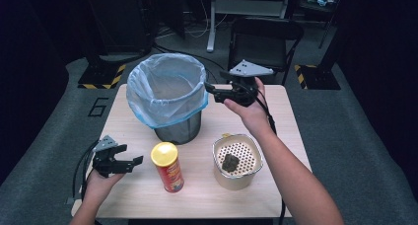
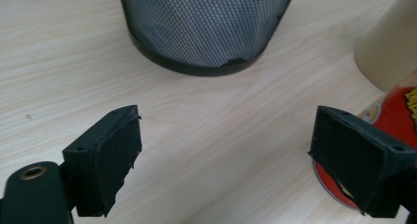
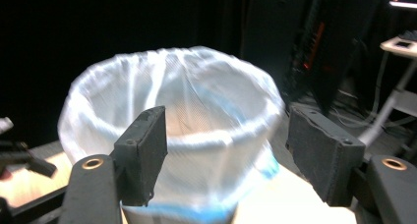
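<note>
A wire bin [image 1: 178,129] lined with a thin blue bag [image 1: 165,89] is seen standing near the far side of the tabletop [image 1: 207,195]. The right hand-held gripper [image 1: 213,91] is held up in the air just beside the bag's rim, on the bin's right side. Its jaws are spread apart and nothing is held between them. In the right gripper view, the bag [image 3: 196,135] is seen just past the open jaws, looking blurry.

The left hand-held gripper [image 1: 132,162] is held low at the near left of the tabletop. Its jaws are also spread apart and empty. It is pointed at a red can with a yellow lid [image 1: 167,167], which is standing upright just beside it. In the left gripper view, the can [image 2: 398,116] is seen by the right jaw, and the bin's mesh wall [image 2: 204,22] is seen farther off.

A cream tub [image 1: 236,161] is set to the right of the can. A dark lump [image 1: 229,161] is lying on the holed tray inside it.
</note>
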Motion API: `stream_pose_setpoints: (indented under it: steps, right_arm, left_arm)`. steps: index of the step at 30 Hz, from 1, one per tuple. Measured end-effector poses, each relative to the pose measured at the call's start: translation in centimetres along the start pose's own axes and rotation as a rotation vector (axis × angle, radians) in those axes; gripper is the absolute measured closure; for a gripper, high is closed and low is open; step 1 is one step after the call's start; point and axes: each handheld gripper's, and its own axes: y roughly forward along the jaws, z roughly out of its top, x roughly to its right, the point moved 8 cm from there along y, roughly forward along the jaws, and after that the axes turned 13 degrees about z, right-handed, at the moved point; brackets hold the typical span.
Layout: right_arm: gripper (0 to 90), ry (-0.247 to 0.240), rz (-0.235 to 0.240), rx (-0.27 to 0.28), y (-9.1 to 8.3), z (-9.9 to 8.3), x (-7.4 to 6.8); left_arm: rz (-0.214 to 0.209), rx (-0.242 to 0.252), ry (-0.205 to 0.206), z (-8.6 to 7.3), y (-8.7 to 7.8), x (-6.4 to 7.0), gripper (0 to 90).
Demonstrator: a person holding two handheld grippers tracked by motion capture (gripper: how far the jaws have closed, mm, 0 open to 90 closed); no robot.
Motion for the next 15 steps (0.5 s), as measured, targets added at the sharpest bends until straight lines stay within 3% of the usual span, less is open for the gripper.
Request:
stream_pose_setpoints:
  steps: [4,10,11,12,13,15]
  right_arm:
    - [27.5,0.026,-0.033,-0.046,-1.6,-1.6,0.8]
    - [26.8,0.024,-0.042,-0.062,-3.8,-3.2,1.0]
    - [26.5,0.022,-0.047,-0.067,-4.0,-3.5,1.1]
    - [26.2,0.028,-0.052,-0.072,-4.2,-3.8,1.1]
    - [26.1,0.026,-0.053,-0.076,-4.4,-4.1,1.1]
    - [26.1,0.039,-0.053,-0.086,-4.8,-4.6,1.1]
  left_arm:
    - [-0.024,-0.021,0.039,0.1,-0.4,0.6,12.7]
    - [-0.088,0.016,0.041,-0.2,-1.5,1.9,11.6]
    - [-0.093,0.019,0.073,-0.4,-1.7,2.0,11.6]
    - [-0.099,0.015,0.065,-0.5,-1.9,2.5,11.6]
    - [-0.108,0.019,0.097,-0.6,-2.1,2.6,11.6]
    - [-0.128,0.031,0.096,-0.7,-2.8,3.4,11.5]
